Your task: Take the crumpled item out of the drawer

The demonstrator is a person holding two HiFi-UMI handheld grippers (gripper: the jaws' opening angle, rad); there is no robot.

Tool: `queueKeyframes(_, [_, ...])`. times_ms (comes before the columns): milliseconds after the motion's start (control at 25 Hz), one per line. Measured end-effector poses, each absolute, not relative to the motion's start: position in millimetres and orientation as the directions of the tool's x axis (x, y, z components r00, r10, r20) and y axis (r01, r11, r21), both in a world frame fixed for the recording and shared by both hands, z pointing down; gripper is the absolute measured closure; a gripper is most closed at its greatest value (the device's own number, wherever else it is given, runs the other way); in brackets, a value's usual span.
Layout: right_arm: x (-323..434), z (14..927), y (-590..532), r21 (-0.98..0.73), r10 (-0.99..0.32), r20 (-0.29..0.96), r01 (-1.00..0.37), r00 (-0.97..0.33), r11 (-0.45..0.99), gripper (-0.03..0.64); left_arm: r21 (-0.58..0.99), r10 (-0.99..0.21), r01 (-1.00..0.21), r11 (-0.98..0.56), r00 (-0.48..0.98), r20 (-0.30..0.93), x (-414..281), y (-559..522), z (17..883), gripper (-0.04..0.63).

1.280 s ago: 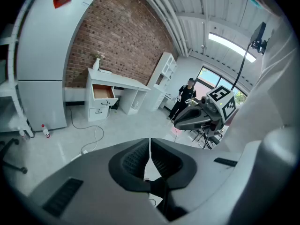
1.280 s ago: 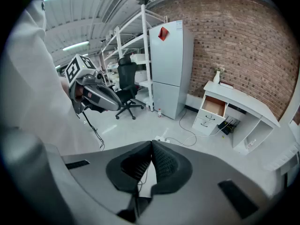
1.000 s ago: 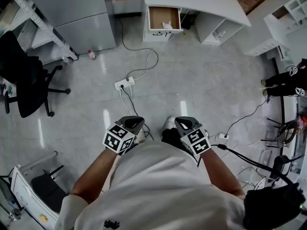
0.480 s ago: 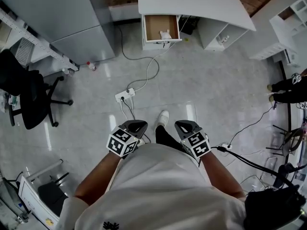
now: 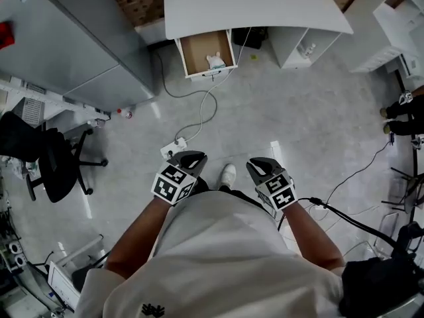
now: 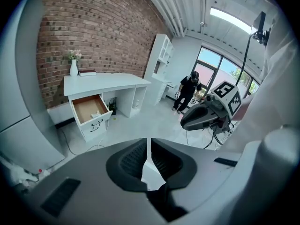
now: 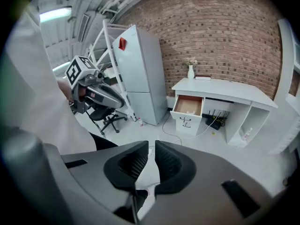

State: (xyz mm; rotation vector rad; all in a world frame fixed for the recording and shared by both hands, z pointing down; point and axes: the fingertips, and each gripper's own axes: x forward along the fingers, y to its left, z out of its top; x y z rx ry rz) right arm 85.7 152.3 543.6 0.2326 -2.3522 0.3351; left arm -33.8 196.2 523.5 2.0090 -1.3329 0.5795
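The left gripper [image 5: 191,158] has its jaws drawn together to a thin slit, holding and touching nothing. The right gripper [image 5: 258,165] is the same (two grippers, both empty). There is one open drawer [image 5: 197,47] under one white desk [image 5: 265,5]. One crumpled white item [image 5: 215,61] lies in the drawer's near right corner, at about twelve o'clock from both grippers and well apart from them across the floor.
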Motion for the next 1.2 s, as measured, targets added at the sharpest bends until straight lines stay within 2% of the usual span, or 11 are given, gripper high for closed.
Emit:
queueKeyframes(320, [94,553,74,-0.203,-0.184,0.68,-0.423,-0.71,0.883,0.549,0.251,-0.595,-0.902,-0.35,0.421,0.684,-57,84,542,0.566])
queueKeyframes(440, [96,556,41,-0.189,-0.249,0.699,-0.508,-0.671,0.84,0.549,0.236,-0.579,-0.896,-0.376,0.427,0.695,-84,31,562,0.555])
queueKeyframes(520, [96,556,16,-0.177,-0.294,0.712,-0.567,-0.638,0.804,0.549,0.223,-0.564,-0.894,-0.39,0.423,0.709,-106,-7,578,0.495])
queueKeyframes(760, [75,540,-63,-0.171,-0.387,0.743,-0.714,-0.546,0.679,0.549,0.131,-0.553,-0.917,-0.377,0.337,0.762,-197,-132,620,0.499])
queueKeyframes(1000, [35,552,-122,-0.162,-0.399,0.794,-0.793,-0.458,0.587,0.549,0.04,-0.493,-0.911,-0.409,0.258,0.831,-283,-247,695,0.509])
queueKeyframes(1200, [12,561,-147,-0.155,-0.367,0.846,-0.837,-0.387,0.525,0.549,0.007,-0.417,-0.891,-0.455,0.219,0.882,-326,-306,766,0.509])
